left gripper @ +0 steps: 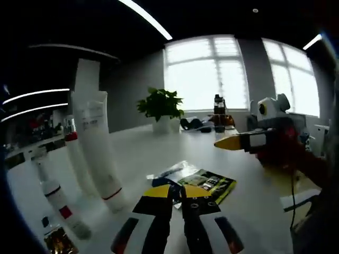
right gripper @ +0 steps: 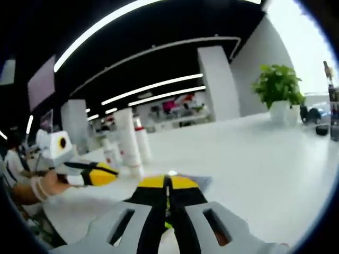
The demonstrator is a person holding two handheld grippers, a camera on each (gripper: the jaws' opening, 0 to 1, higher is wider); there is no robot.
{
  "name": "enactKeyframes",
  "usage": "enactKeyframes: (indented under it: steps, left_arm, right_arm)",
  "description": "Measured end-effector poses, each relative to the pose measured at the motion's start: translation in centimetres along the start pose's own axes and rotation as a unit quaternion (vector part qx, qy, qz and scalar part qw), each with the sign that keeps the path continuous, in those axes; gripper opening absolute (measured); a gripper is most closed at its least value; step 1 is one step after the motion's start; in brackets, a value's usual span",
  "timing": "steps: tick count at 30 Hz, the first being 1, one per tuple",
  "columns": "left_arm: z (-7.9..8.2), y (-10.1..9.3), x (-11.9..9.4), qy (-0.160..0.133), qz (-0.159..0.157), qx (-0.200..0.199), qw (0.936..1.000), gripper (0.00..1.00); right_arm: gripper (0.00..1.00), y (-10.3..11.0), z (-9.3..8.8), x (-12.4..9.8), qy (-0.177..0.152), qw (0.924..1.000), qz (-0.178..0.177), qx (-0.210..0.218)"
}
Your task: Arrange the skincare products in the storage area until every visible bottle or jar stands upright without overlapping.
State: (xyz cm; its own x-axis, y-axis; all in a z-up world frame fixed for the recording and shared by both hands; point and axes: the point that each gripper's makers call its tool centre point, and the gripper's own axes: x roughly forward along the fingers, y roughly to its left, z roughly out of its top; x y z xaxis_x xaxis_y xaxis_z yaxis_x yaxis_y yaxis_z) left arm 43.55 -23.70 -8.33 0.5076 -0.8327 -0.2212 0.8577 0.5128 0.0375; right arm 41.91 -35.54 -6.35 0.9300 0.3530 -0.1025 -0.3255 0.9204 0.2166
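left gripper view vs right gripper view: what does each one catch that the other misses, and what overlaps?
Left gripper view: a flat green and black sachet on the white table ahead of the left tongs, plus a dark bottle by the windows.

Right gripper view: a white square pillar and a background shelf area.

Shared: the tall white upright tube, the smaller red-banded tubes, and the potted green plant. Each view sees the other tongs; the right tongs look shut.
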Motion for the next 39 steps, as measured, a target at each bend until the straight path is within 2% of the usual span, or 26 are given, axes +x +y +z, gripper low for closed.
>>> enactKeyframes:
  steps: [1,2,4,5,7,10,13,16,18,19,22,26,28,33,36,39]
  left_arm:
    - [-0.1,0.4,0.5,0.001,0.008,0.033,0.9994,0.06]
    - [-0.4,0.5,0.8,0.005,0.014,0.043,0.9989,0.06]
    - [-1.1,0.4,1.5,0.016,0.016,0.036,0.9991,0.05]
    - [-1.4,0.2,1.7,0.018,0.011,0.029,0.9994,0.05]
    - [-2.1,0.2,2.0,0.026,0.007,0.023,0.9994,0.05]
    - [-2.9,0.6,2.0,0.042,0.021,0.037,0.9982,0.05]
    - [-3.6,0.7,2.0,0.058,0.021,0.021,0.9979,0.05]
    - [-4.7,1.3,1.7,0.083,0.030,0.018,0.9960,0.04]
    - [-5.5,1.3,1.5,0.099,0.025,-0.004,0.9948,0.02]
    - [-5.2,1.3,1.6,0.091,0.022,-0.022,0.9953,0.02]
    - [-5.3,1.5,1.6,0.094,0.024,-0.026,0.9949,0.01]
    - [-5.3,1.6,1.8,0.094,0.028,-0.027,0.9947,0.01]
    - [-5.3,1.3,2.1,0.090,0.021,-0.054,0.9942,0.01]
    - [-5.1,1.5,2.3,0.088,0.013,-0.053,0.9946,0.00]
    - [-5.1,1.6,2.4,0.088,0.011,-0.051,0.9947,0.00]
    - [-5.0,1.6,2.4,0.086,0.005,-0.065,0.9941,0.00]
  right_arm:
    - [0.12,0.1,-0.4,0.2,0.014,0.9996,0.010,0.024]
    - [0.21,0.3,-1.0,0.4,0.036,0.9976,0.022,0.055]
    - [0.47,0.5,-1.4,1.0,0.053,0.9944,0.038,0.084]
    - [0.55,0.5,-1.7,1.1,0.061,0.9935,0.039,0.087]
    - [0.61,0.3,-1.6,1.2,0.061,0.9920,0.040,0.103]
    - [0.65,0.5,-1.8,1.3,0.069,0.9868,0.056,0.136]
    - [0.69,0.4,-2.4,1.5,0.088,0.9850,0.056,0.138]
    - [0.69,0.7,-3.2,1.5,0.108,0.9825,0.060,0.140]
    - [0.71,0.7,-4.1,1.6,0.125,0.9803,0.059,0.141]
    - [0.72,0.7,-4.3,1.6,0.128,0.9800,0.058,0.141]
    - [0.66,0.0,-4.2,1.7,0.123,0.9810,0.042,0.143]
    - [0.67,-0.2,-3.9,2.2,0.119,0.9788,0.043,0.162]
    - [0.66,0.0,-3.9,2.4,0.120,0.9777,0.048,0.166]
    - [0.67,1.0,-3.5,2.8,0.120,0.9685,0.075,0.205]
    - [0.69,1.1,-3.2,2.9,0.115,0.9673,0.066,0.216]
    - [0.70,1.6,-3.1,2.8,0.119,0.9637,0.076,0.227]
